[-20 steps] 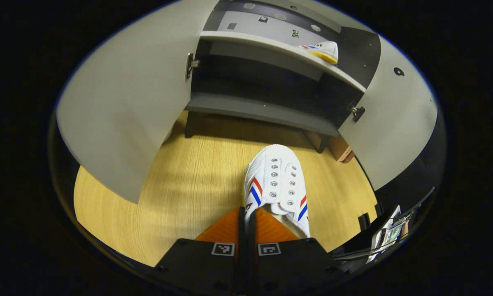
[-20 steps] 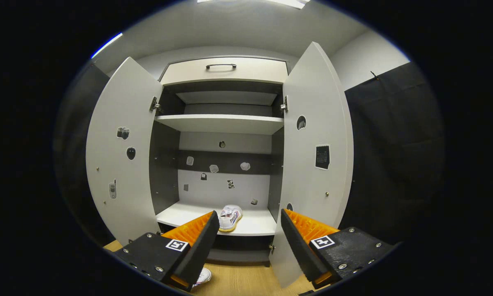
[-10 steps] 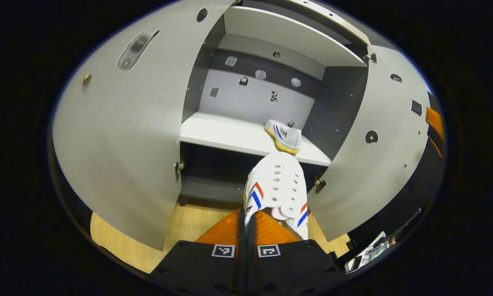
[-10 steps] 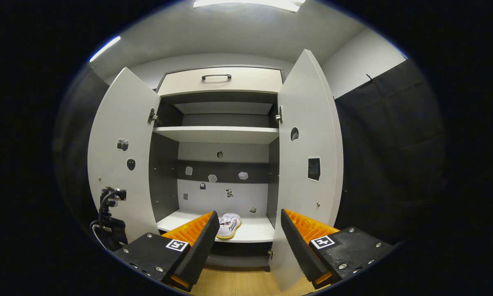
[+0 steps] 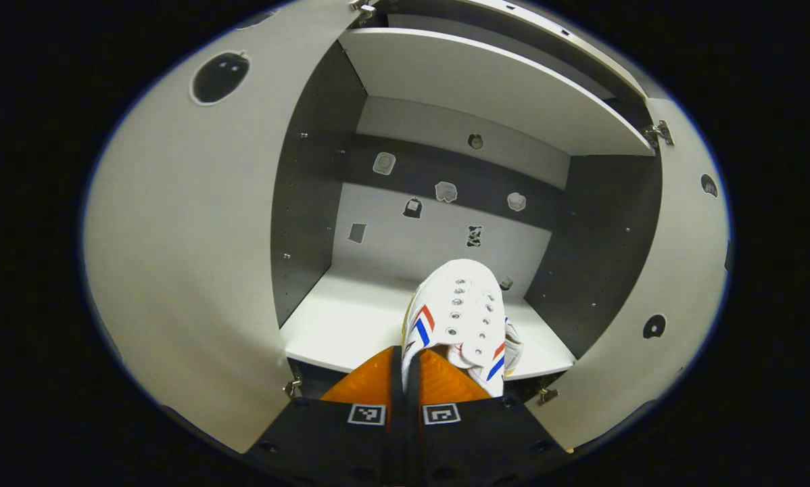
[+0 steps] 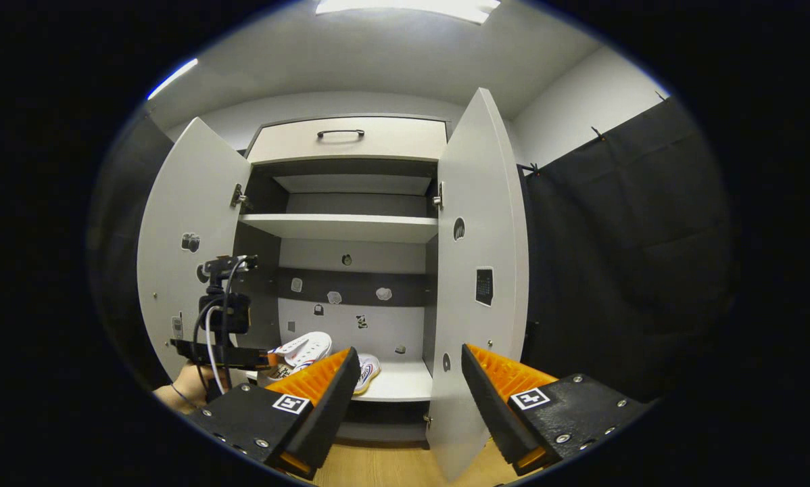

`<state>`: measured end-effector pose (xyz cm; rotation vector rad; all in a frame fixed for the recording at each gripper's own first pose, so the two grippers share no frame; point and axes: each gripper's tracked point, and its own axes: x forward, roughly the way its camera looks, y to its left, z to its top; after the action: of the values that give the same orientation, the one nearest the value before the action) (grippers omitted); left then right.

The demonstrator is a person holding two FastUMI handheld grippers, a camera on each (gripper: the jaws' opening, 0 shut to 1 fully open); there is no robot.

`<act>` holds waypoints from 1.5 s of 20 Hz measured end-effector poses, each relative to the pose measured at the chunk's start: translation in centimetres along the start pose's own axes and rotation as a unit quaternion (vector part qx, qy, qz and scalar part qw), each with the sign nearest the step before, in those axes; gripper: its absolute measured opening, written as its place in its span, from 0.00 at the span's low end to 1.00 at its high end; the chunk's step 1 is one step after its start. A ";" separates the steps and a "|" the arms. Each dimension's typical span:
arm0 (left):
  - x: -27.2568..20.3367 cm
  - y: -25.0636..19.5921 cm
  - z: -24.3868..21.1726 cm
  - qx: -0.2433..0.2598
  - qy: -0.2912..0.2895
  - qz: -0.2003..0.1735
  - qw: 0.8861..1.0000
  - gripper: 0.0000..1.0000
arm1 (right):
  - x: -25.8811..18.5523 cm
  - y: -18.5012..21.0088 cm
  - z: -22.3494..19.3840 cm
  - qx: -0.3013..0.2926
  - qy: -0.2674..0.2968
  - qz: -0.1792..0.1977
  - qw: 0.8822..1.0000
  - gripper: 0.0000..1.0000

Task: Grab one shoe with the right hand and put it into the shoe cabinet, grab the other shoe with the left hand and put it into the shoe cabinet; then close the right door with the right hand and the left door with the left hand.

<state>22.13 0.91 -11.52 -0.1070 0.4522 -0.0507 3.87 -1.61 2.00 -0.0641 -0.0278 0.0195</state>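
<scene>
Left gripper (image 5: 405, 358), left gripper view: fingers pressed together on the heel rim of a white canvas sneaker (image 5: 458, 318) with red and blue side stripes, toe pointing into the cabinet. The shoe hangs over the front edge of the lower shelf (image 5: 351, 325) of the shoe cabinet (image 5: 310, 203); I cannot tell whether the sole touches the board. Left door (image 5: 188, 257) and right door (image 5: 675, 284) both stand wide open. A bit of another shoe peeks out at the held sneaker's right side.

Right gripper (image 6: 405, 385), right gripper view: jaws spread wide, nothing between them, held back from the cabinet and facing its opening. The first shoe (image 6: 366, 368) lies on the lower shelf (image 6: 398, 382), partly hidden behind this gripper's left finger. Farther off, the left gripper (image 6: 270, 358), held by a hand (image 6: 188, 389), carries the second sneaker (image 6: 303, 348) at shelf level. The right door (image 6: 476, 284) is just ahead of the open jaws; the left door (image 6: 188, 250) is swung out behind the other gripper.

Progress, as judged: shoe one stored. Shoe two at the shelf, not yet released. Remaining: set down and let go, then close right door, then left door.
</scene>
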 end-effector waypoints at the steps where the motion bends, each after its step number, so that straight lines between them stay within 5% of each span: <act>1: 0.0 0.3 -0.1 0.002 0.003 0.005 1.000 0.06 | 0.0 -0.3 0.0 -0.001 -0.001 -0.002 1.000 0.92; 6: 0.5 1.5 -1.4 0.014 0.040 0.033 0.999 0.06 | 0.0 -1.5 -0.2 -0.003 0.007 -0.007 1.000 0.92; 18: 2.7 1.5 -3.2 0.035 0.088 0.036 0.995 0.08 | -0.3 -1.5 -1.0 0.005 0.022 0.008 1.000 0.92; 20: 2.6 1.8 -3.1 0.037 0.083 0.041 0.995 0.16 | -0.3 -1.7 -1.0 0.001 0.021 0.010 1.000 0.92; 24: 1.7 3.1 -2.6 0.062 0.066 0.063 0.994 0.67 | -0.7 -2.6 -0.6 -0.002 0.020 0.004 1.000 0.93; 25: 1.4 3.4 -2.5 0.065 0.062 0.069 0.994 0.89 | -0.9 -3.0 -0.6 0.000 0.020 0.001 1.000 0.93; 27: 0.6 3.5 -2.4 0.060 0.056 0.070 0.994 1.00 | -0.9 -4.2 -0.6 -0.002 0.021 -0.012 1.000 0.92; 30: 0.3 4.4 -2.4 0.068 0.052 0.081 0.993 1.00 | -1.5 -5.8 -0.5 -0.001 0.025 -0.025 0.999 0.92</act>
<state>21.41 5.03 -14.28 0.0663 0.5591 0.0737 2.45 -7.47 1.85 -0.0662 0.0196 -0.0322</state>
